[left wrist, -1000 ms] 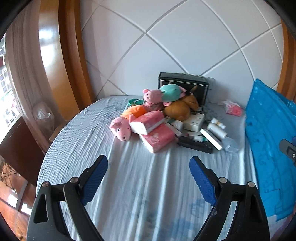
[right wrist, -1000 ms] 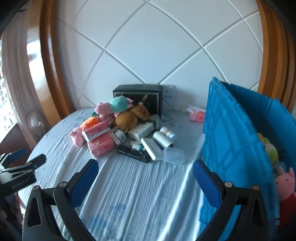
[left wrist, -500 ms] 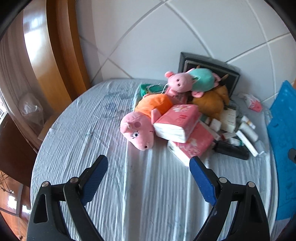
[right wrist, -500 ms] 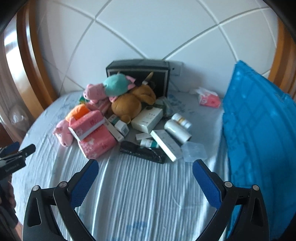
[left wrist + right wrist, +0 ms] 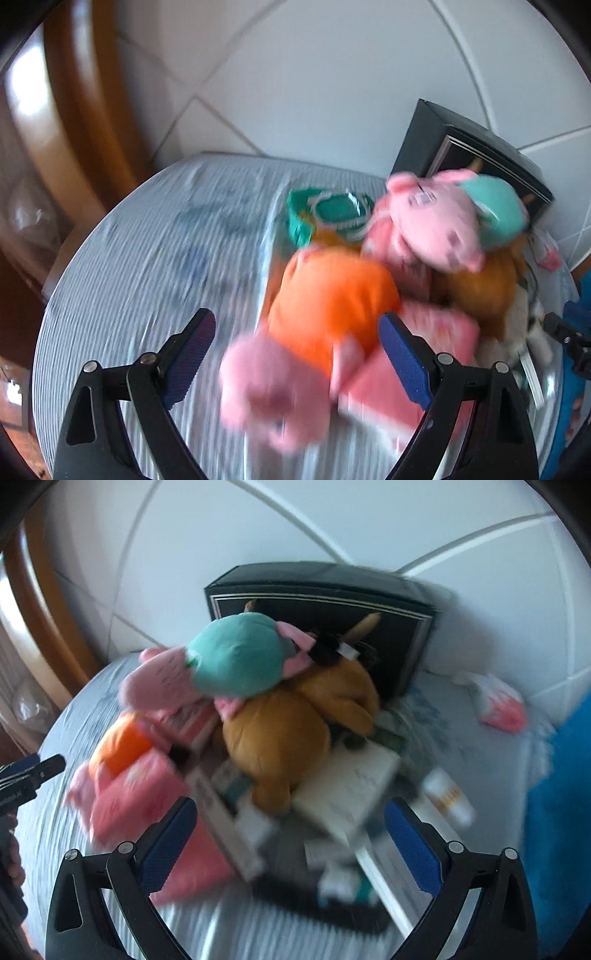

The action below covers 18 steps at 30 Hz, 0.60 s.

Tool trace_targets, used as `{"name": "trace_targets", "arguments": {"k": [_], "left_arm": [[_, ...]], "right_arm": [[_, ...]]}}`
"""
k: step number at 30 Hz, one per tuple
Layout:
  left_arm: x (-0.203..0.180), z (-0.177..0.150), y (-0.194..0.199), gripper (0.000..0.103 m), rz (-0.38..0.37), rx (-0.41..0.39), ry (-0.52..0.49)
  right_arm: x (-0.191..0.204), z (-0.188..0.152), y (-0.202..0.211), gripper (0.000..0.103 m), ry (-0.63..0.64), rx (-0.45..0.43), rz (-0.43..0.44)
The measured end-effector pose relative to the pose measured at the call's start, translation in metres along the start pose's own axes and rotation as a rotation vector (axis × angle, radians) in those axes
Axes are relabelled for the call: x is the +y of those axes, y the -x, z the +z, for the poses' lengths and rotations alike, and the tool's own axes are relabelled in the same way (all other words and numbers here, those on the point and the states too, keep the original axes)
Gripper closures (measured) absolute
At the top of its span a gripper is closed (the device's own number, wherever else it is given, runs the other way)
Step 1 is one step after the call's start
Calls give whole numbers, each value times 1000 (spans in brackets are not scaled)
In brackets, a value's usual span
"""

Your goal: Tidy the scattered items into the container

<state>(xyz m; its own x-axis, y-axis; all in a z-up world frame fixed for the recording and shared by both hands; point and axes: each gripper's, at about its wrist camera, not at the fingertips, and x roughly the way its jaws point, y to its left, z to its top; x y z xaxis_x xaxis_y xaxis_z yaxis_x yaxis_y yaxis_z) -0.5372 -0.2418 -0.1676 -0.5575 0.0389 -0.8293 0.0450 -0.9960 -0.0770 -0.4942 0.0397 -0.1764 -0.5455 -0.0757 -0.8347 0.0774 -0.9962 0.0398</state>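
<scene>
Left tool (image 5: 295, 354) hangs low over the bed (image 5: 122, 295) with its two blue pads wide apart and nothing between them but air; the pig plush in the orange shirt (image 5: 325, 306) lies just beyond, pink head toward the near left, body running away to the far right. That long axis sits roughly crosswise to the gap, so the left hand looks the better placed for it. Hard against the plush on its right is a pink tissue pack (image 5: 391, 384), close enough that the right pad may catch it.

Right tool (image 5: 288, 838), also gaping and empty, faces the white boxes (image 5: 343, 794) and a brown plush (image 5: 288, 731) further right in the heap. Behind both, a pig plush in a teal shirt (image 5: 236, 657) rides on top, with a black box (image 5: 317, 590) against the far wall. Blur is heavy, so the smaller items cannot be told apart. The blue container (image 5: 557, 805) stands at the right edge, nearer the right hand.
</scene>
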Motion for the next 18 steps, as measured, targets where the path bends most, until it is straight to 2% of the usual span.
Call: {"name": "trace_targets", "arguments": {"k": [4,9,13,14,15,16,18], "left_arm": [[-18,34,-52,12,-31,75,-56],[-38,41,-101,12,-32,157,-103],[-34,38,-108,12,-51,184,-46],[-34,32,-110,12,-62,214,-46],[-36,27,-113,12,-74,244,-57],[-40,18,-111,12,-59,241,-85],[-53,3,-96,13,-22,189,-162]], "right_arm": [[-6,31,-57,0,-40,41,26],[-10,54,-115,0,-82,56,37],[-11,56,-151,0,-141,68,132],[-11,55,-159,0,-149,70,147],[-12,54,-158,0,-157,71,144],[-9,53,-155,0,-151,80,128],[-5,44,-149,1,-118,92,113]]}}
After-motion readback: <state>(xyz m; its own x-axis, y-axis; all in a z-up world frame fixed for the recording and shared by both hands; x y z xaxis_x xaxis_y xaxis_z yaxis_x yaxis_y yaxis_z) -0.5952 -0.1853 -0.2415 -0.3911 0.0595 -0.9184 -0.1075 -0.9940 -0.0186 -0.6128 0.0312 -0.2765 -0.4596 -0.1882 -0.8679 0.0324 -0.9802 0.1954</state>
